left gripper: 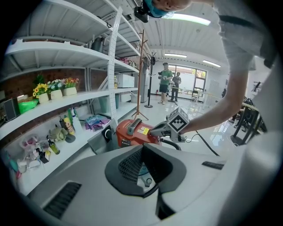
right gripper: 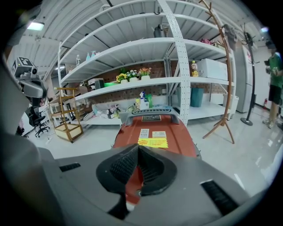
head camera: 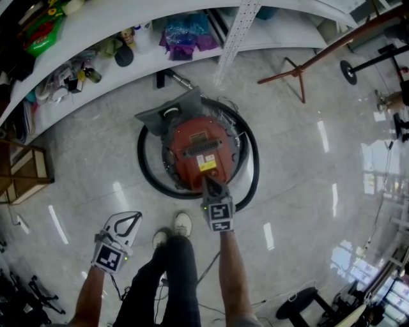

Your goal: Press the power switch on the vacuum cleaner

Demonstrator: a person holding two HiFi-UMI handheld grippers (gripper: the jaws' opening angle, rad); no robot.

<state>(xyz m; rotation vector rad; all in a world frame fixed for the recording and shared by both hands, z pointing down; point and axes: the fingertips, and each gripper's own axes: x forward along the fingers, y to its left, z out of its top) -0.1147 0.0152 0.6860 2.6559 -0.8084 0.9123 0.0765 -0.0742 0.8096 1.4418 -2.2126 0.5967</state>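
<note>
While only head view shows hose (head camera: 142, 163) ringing vacuum cleaner (head camera: 198, 144), left gripper (left gripper: 142, 148) closed, empty; right gripper (right gripper: 138, 148) likewise

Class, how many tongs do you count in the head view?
2. The left tongs hang over the floor beside the person's shoes. The right tongs point onto the near edge of the red vacuum cleaner. None seems hidden.

The room is brightly and evenly lit. Long ceiling lights (left gripper: 185, 18) are seen in the left gripper view, and daylight is admitted through a glazed doorway (left gripper: 194, 78) beyond. Pale streaks of glare are thrown across the glossy floor (head camera: 307, 185) in the head view. Shadows are kept soft. Straight shelves (head camera: 108, 19) are bent into arcs by the wide lenses, and the corners of both gripper views are blacked out.
</note>
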